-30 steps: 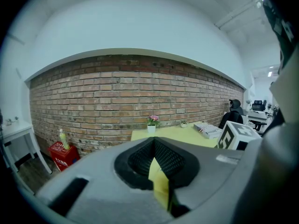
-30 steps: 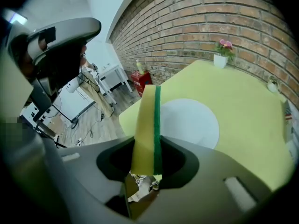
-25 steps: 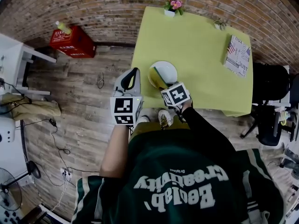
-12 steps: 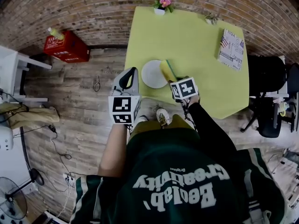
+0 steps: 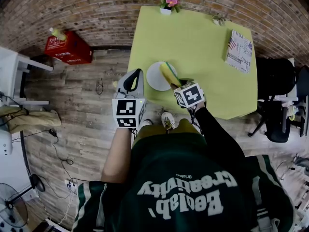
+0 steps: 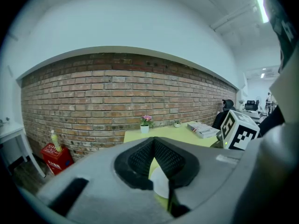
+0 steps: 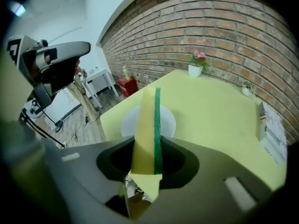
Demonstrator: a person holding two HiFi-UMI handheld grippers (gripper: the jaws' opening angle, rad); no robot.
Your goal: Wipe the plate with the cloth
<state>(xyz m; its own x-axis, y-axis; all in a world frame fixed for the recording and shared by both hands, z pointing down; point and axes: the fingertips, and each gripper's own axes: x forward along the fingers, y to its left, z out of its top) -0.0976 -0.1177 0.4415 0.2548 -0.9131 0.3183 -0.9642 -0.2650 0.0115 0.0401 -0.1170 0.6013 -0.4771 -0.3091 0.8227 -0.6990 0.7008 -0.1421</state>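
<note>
Over the plate, right hand-held gripper clamps the cloth; left hand-held gripper hangs closed.

— Light?
— Bright and even. A ceiling lamp glares above the left gripper, off to its right.
— Sharpness?
— Its body blurs nearest the lens. The brick wall bows, and the corners go black.

Flowerpot, magazine (both on table)
</note>
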